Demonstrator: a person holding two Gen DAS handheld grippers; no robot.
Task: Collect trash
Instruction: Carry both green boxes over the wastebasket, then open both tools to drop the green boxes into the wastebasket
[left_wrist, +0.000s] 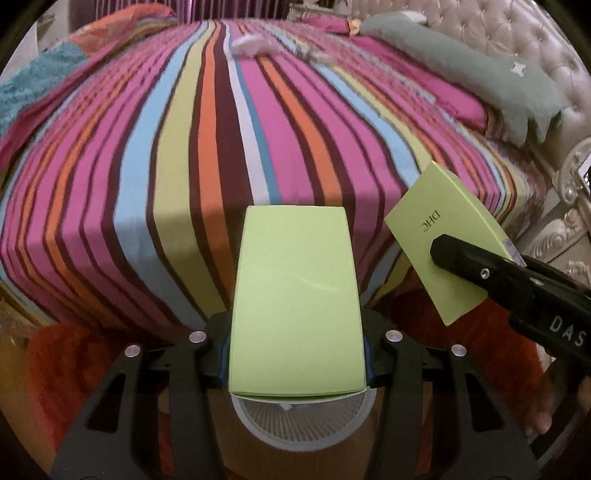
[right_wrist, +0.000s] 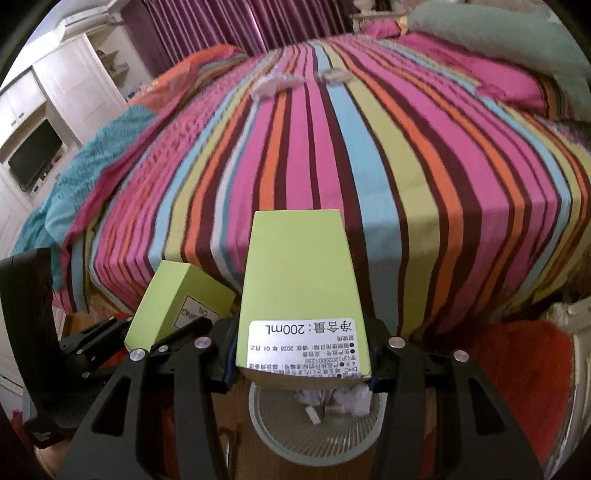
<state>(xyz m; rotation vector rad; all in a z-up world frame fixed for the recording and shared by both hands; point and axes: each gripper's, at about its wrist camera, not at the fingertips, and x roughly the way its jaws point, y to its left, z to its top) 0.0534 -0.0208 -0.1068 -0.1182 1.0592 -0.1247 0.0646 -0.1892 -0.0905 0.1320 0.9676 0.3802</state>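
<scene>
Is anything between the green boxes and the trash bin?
Nothing visible. The left gripper holds one green box right above the bin. The right gripper holds the other box over it too; only crumpled trash lies inside.

Two light-green cardboard boxes, each clamped and held in the air above a round ribbed grey wastebasket with crumpled white scraps inside. Plain-faced box in left wrist view; white-labelled "200mL" box in right wrist view. Further white scraps lay on the striped bedspread.
</scene>
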